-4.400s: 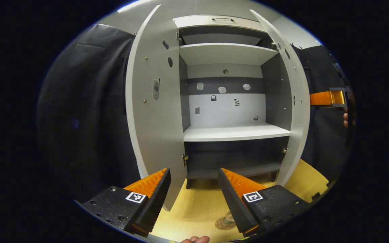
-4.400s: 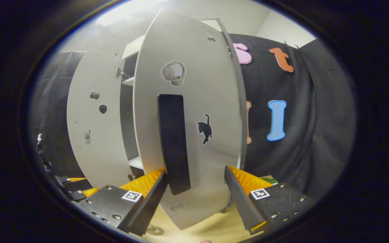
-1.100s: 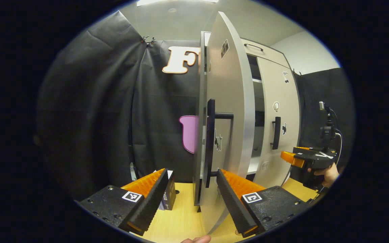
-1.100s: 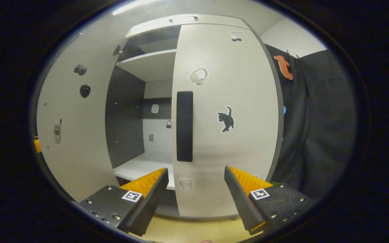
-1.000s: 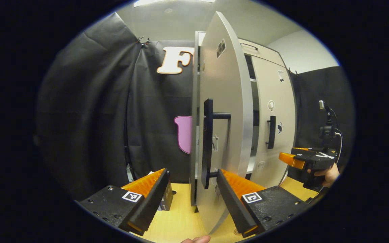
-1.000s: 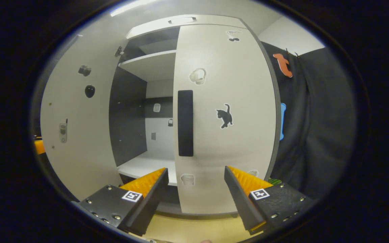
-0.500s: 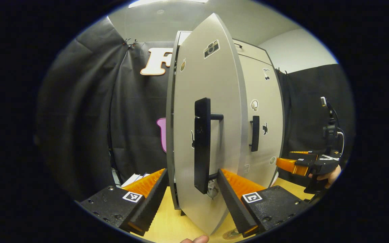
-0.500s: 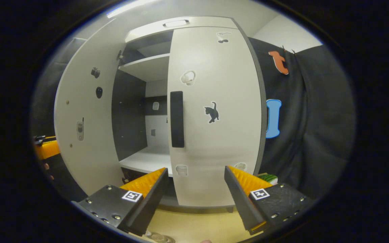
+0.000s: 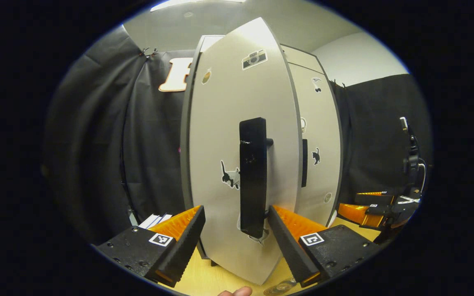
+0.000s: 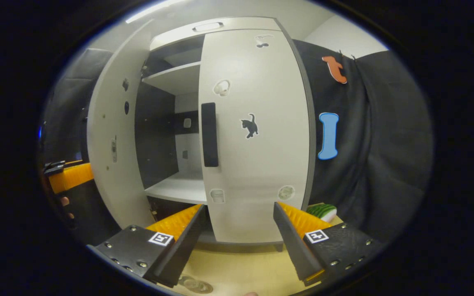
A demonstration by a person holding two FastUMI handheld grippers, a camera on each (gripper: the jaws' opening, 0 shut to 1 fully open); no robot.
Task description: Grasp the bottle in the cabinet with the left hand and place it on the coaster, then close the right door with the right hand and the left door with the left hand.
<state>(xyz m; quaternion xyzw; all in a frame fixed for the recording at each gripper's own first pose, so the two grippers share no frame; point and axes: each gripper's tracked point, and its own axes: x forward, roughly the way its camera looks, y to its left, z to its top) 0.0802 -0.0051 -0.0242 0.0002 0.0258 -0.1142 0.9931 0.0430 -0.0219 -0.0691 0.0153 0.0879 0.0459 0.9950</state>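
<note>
In the left gripper view the cabinet's left door stands part-way swung in, right in front of my left gripper. That gripper is open, and the lower end of the door's black handle sits between its fingers, close to the right one. Behind it the right door is shut. In the right gripper view my right gripper is open, a short way back from the shut right door and its handle. The clear bottle sits on its coaster on the table below. The coaster lies just under my left gripper.
The left door still leaves the cabinet's shelf open to sight. A green striped object lies at the cabinet's right foot. White papers lie on the wooden table at the left. A camera on a stand is at the far right.
The left door has swung further toward shut, with my left gripper following its handle. My right gripper has drawn back from the right door, which went from open to shut.
</note>
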